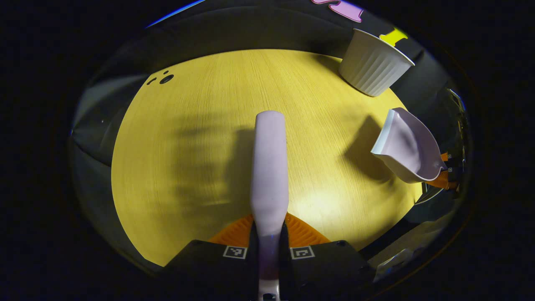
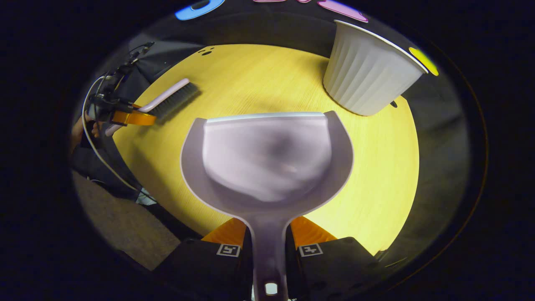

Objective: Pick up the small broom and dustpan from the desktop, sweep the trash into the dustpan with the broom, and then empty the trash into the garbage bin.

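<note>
The round yellow wood-grain desktop (image 1: pixel 200 159) carries everything here. Largest upon it is the white ribbed plastic garbage bin (image 2: pixel 368 75), standing upright at the desktop's far edge; its inside cannot be seen from these angles.

The pale lilac plastic dustpan (image 2: pixel 267 161) is held above the desktop, nearer than the bin, its grey-edged lip towards the bin and its scoop holding nothing that can be made out. The right gripper (image 2: pixel 268 240) is clamped on the dustpan's handle, both fingers pressed against its sides. In the left gripper view the dustpan hangs tilted, off the desktop, nearer than the bin.

The small broom with a pale lilac handle (image 1: pixel 269 171) and dark bristles is gripped by the left gripper (image 1: pixel 268 238), fingers closed on its handle; in the right gripper view it hovers over the desktop, well apart from the bin.

Small square black-and-white markers sit on both grippers; no legible writing.
</note>
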`<state>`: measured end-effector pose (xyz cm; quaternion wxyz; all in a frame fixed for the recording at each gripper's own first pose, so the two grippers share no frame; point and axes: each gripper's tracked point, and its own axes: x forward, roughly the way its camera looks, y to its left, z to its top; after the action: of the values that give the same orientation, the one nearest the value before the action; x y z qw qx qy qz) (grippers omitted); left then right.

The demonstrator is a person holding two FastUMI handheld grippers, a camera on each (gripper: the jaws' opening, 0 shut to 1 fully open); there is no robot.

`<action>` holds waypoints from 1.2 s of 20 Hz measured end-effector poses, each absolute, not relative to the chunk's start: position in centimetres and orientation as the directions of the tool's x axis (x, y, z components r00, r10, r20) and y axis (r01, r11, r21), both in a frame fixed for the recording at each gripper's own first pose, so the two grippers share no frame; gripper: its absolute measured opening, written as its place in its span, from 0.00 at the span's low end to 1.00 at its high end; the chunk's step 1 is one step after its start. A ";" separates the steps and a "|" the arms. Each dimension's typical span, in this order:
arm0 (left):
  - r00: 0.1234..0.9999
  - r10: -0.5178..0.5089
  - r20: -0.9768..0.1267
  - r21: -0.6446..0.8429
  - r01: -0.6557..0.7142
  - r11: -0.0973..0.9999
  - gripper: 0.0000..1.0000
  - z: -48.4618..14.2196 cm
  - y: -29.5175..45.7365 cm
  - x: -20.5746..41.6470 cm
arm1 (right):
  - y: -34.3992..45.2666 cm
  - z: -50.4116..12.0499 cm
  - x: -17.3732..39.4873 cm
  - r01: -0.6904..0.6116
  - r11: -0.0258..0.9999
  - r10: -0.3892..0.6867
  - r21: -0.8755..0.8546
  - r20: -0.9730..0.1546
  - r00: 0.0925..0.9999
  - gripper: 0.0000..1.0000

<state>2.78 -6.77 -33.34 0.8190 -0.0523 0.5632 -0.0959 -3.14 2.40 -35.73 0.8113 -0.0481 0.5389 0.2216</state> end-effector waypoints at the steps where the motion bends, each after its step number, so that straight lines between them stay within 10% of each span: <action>1: 0.350 -0.211 -0.913 -0.189 0.096 0.977 0.23 -33.4 -6.7 2.9 | 2.6 -36.5 -3.0 -0.402 0.904 0.295 0.148 -0.895 0.333 0.39; 24: 0.427 -0.118 -0.897 -0.066 0.133 0.989 0.30 -33.3 -4.2 3.1 | 4.2 -38.7 -3.9 -0.317 0.927 0.299 0.200 -0.905 0.302 0.41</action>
<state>3.13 -4.17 -33.28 0.8446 0.0072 0.5302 -0.0741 -3.91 4.21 -38.71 0.8069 -0.0083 0.5589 0.1909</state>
